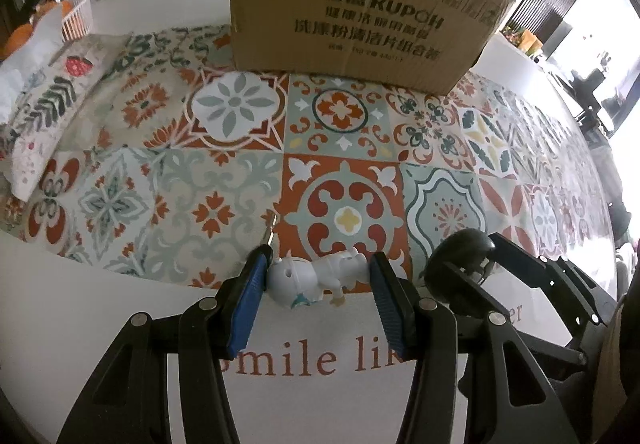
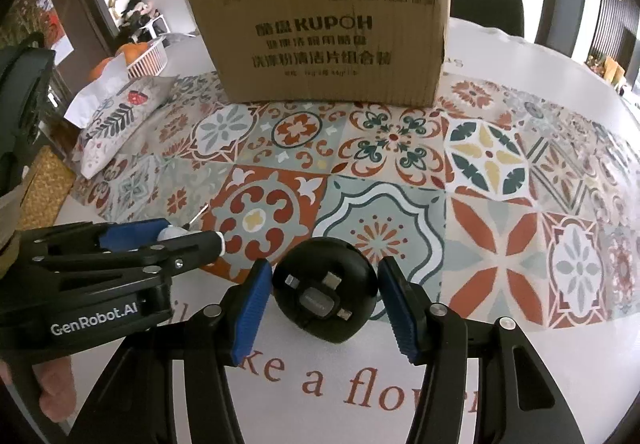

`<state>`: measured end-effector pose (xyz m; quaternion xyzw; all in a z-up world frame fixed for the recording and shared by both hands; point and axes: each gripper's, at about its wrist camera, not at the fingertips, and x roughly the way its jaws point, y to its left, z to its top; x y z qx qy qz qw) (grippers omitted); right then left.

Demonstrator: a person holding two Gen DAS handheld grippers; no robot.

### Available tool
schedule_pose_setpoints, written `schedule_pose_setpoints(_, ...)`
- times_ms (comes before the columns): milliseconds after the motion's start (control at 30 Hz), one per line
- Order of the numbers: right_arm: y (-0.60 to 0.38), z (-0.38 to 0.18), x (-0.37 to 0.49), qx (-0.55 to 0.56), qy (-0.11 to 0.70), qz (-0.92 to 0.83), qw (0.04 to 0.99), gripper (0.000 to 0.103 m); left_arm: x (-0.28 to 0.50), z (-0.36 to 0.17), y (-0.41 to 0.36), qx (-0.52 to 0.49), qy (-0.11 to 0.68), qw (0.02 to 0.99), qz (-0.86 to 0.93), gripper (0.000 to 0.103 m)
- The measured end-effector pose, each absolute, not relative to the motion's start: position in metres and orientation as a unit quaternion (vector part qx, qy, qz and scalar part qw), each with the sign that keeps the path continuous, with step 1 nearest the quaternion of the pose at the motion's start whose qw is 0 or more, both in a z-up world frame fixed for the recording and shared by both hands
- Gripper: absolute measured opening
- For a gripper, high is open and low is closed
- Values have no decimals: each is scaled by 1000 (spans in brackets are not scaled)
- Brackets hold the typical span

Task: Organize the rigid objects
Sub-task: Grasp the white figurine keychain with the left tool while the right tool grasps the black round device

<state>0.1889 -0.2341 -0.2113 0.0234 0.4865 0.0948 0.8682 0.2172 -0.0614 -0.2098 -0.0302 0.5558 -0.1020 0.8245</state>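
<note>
"KUPOH" in big dark letters on the one cardboard box (image 2: 324, 39), with rows of Chinese writing under it and small handling signs near the top rim. "mile li" in red-brown letters on the white worktop (image 1: 120, 296) in the left view, "ke a flow" in the right view. "GenRobot.AI" in white on the side of the left gripper (image 2: 188, 236), seen from the right view. Left gripper (image 1: 318, 280) closed in on one small white toy figure (image 1: 308, 278), blue pads (image 1: 246, 304) pressed on its head and its feet, figure lying sideways at the near edge of the tiled mat (image 1: 224, 147). Right gripper (image 2: 324, 296) set around one round black thing (image 2: 326, 292) with metal clips on its face, blue pads (image 2: 250, 308) right at its sides; hard to tell if both pads really press. Black thing at the near edge of the mat (image 2: 500, 203), just beside the toy. Box standing at the far side of the mat, well apart from both. One flowery pillow (image 2: 116, 127) at the far left. One white basket (image 2: 150, 57) with oranges behind it.
</note>
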Motion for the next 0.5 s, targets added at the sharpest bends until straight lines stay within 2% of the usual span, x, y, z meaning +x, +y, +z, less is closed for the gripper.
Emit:
schedule_pose_setpoints(233,-238,-195,187,21,479,80,874,53,211,-190,-58,-14,533,840,-97,52)
schedule_pose_setpoints(300,-239,-186,186,19,472,75,878,36,210,-183,-58,-13,526,845,-98,52)
schedule_pose_setpoints(500,-237,-172,188,17,461,81,884,36,211,-179,-55,-15,521,849,-93,52)
